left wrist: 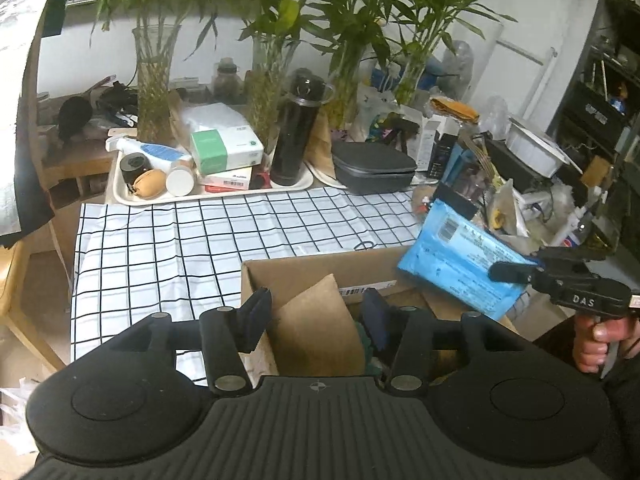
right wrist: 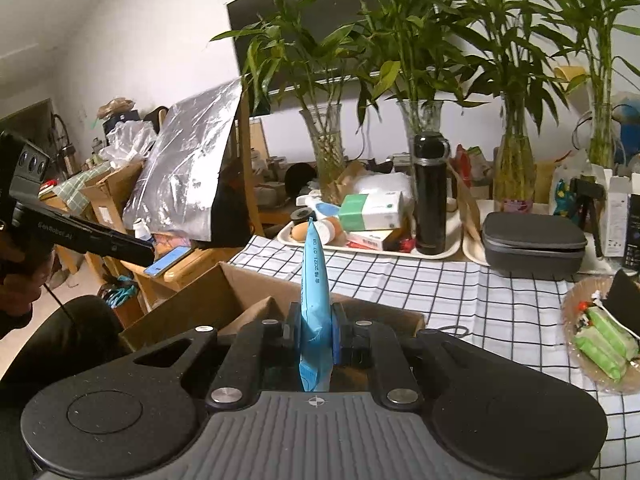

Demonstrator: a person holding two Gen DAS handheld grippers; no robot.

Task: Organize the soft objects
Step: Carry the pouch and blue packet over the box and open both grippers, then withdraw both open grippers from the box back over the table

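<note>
An open cardboard box stands at the near edge of the checked tablecloth. My left gripper hangs over it, open, with only a raised brown flap and a dark green soft thing below its fingers. My right gripper comes in from the right, shut on a flat blue soft pack tilted above the box's right corner. In the right wrist view the blue pack stands edge-on between the shut pads of the right gripper, over the box. The left gripper shows at the left.
Behind the cloth stand a white tray of small items, a black flask, a grey zip case and glass vases of bamboo. A basket of green packets sits right. Clutter fills the table's right end.
</note>
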